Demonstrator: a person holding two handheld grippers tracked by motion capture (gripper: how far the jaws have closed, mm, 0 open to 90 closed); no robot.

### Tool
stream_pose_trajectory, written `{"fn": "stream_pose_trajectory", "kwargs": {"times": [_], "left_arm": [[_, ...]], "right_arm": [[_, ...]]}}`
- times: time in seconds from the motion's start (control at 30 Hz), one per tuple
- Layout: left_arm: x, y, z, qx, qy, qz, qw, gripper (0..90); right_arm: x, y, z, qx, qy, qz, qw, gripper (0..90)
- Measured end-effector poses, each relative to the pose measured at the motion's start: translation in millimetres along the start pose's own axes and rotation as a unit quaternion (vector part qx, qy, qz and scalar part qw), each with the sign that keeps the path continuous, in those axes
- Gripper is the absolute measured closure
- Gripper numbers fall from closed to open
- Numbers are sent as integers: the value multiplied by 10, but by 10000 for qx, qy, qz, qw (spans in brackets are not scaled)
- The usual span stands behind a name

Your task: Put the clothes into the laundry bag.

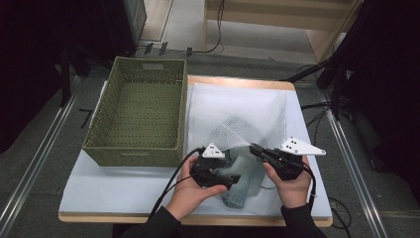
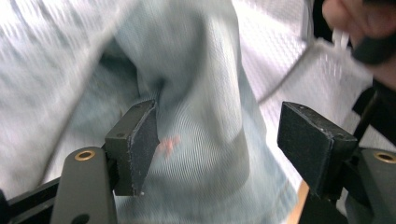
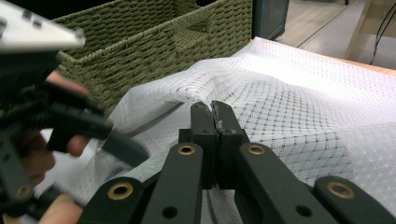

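At the near edge of the desk (image 1: 114, 198), a pale blue ribbed garment (image 1: 242, 181) is seen lying partly inside a white mesh laundry bag (image 1: 237, 106). The left gripper (image 1: 236, 179) is held low over the garment with its jaws apart; in the left gripper view the garment (image 2: 205, 116) is seen between the pads (image 2: 140, 144), but no pad presses on it, so nothing is gripped. A small pink mark on the fabric is resolved in this view and cannot be made out from above.

Just beyond, the right gripper (image 1: 253, 148) is clamped on the edge of the mesh bag. In the right gripper view the jaws are closed together at the gripper tip (image 3: 214, 114), with a pinch of mesh (image 3: 280, 93) drawn up into a peak. The bag mouth is judged to be held raised so that the garment can be fed inside.

Farthest away, at the left of the desk, an empty green woven basket (image 1: 136, 116) stands beside the bag; its handle cut-out (image 3: 198, 25) is shown more clearly in the right gripper view.
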State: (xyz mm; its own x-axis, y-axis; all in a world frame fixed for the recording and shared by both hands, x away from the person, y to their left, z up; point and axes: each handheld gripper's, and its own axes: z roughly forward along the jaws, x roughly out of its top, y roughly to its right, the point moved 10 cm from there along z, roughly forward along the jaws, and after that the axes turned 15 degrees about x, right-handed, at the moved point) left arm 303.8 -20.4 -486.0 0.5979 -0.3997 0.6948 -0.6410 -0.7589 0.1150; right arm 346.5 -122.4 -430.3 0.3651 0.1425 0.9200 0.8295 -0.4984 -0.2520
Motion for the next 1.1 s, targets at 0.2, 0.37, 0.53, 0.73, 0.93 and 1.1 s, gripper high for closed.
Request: {"fn": "stream_pose_trajectory", "kwargs": {"times": [0.2, 0.37, 0.53, 0.73, 0.93, 1.1], "left_arm": [[-263, 140, 296, 215, -630, 417, 9969, 325], [-151, 94, 424, 564, -606, 369, 9959, 745], [204, 72, 391, 547, 101, -10, 9985, 820], [235, -177, 717, 809, -70, -719, 9941, 750], [235, -98, 483, 553, 326, -491, 9967, 483], [203, -116, 155, 342, 508, -492, 9969, 440]], "right_arm": [[-18, -30, 49, 24, -83, -39, 10000, 900], [5, -61, 48, 69, -49, -45, 10000, 900], [67, -91, 9, 56, 66, -139, 9999, 900], [49, -31, -26, -47, 73, -90, 9999, 900], [22, 17, -44, -79, 59, -20, 9999, 900], [27, 26, -54, -108, 64, -23, 9999, 900]]}}
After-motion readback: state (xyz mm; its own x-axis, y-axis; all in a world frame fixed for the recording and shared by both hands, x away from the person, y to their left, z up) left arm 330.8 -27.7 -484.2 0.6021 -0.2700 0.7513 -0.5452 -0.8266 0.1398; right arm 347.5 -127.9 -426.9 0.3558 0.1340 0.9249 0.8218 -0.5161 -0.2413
